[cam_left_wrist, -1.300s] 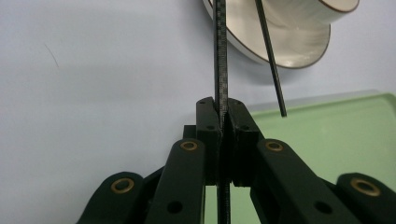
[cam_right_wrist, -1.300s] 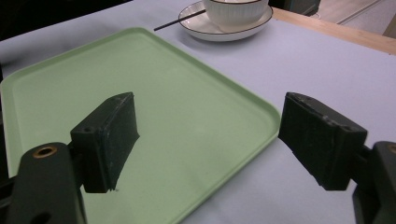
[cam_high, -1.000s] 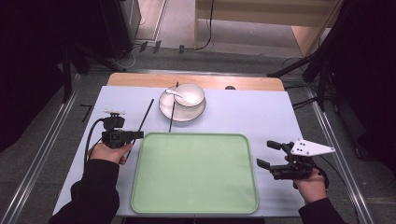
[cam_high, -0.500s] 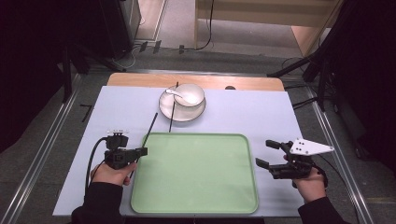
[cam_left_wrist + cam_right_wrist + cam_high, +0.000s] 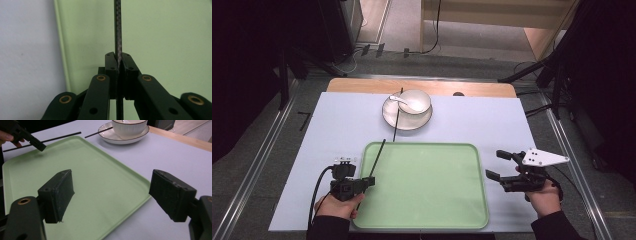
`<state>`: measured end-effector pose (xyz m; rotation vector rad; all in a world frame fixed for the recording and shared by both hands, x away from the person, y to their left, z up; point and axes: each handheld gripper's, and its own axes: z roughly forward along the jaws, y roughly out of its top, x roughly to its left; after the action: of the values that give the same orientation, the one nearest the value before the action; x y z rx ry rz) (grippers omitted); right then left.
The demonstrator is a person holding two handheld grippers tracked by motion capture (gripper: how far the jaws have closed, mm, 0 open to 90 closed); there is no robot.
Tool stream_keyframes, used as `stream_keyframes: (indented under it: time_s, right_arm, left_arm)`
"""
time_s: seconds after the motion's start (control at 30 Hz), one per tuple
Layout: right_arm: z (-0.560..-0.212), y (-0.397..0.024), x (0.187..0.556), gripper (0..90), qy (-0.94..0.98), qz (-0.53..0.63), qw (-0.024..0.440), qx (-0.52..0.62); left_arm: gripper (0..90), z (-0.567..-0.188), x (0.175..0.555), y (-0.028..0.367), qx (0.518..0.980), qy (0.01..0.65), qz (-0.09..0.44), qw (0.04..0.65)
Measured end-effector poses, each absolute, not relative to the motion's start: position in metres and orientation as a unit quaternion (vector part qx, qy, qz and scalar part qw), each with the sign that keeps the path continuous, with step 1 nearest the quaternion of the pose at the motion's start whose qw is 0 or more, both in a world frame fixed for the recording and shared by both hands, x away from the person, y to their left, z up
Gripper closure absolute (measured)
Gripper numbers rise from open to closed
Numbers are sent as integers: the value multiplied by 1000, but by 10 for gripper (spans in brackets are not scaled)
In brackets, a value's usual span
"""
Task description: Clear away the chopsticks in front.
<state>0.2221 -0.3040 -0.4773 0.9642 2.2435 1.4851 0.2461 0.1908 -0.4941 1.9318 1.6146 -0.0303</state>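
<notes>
The left gripper (image 5: 362,183) was clenched on a black chopstick (image 5: 377,159), its jaws pinching the shaft near one end; in the left gripper view the stick (image 5: 118,30) ran straight up from between the pressed pads, over the green tray (image 5: 162,37). Seen from above, it slanted up and away from the gripper across the tray's (image 5: 427,220) left rim, its far tip just past the rim's top-left corner. The right gripper (image 5: 500,165) hovered released beside the tray's right edge, jaws wide apart with nothing between them (image 5: 110,195).

Judged from this, the step in hand was carrying the chopstick to the tray. The next move would call for lowering it until it lay flat inside the rim, then opening the jaws without flicking it out.

A second chopstick (image 5: 397,114) lay farther off, leaning over the plate (image 5: 407,119) that held the bowl (image 5: 414,101) and spoon (image 5: 397,99); it would likely be fetched afterwards.

No brand, label or writing could be read anywhere.
</notes>
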Motion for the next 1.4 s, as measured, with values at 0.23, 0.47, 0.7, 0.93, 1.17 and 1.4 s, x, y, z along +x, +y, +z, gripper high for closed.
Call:
stream_keyframes:
  time_s: [0.23, 0.47, 0.7, 0.93, 1.17, 1.4]
  right_arm:
    - [-477, -302, 224, 202, 778, 515, 137, 331]
    - [-477, -302, 223, 203, 778, 517, 137, 331]
    - [-478, -300, 224, 203, 781, 514, 134, 328]
    - [-478, -302, 224, 206, 780, 516, 134, 329]
    - [-479, -303, 224, 210, 775, 519, 126, 337]
    - [-480, -305, 224, 210, 774, 516, 129, 343]
  left_arm:
    - [861, -504, 250, 189, 726, 623, -22, 289]
    - [841, -505, 252, 188, 725, 623, -18, 294]
    - [819, -505, 252, 187, 728, 618, -19, 297]
    - [625, -491, 257, 193, 734, 590, -28, 336]
    - [441, -478, 267, 201, 760, 533, -22, 371]
    - [380, -468, 290, 205, 766, 521, -31, 376]
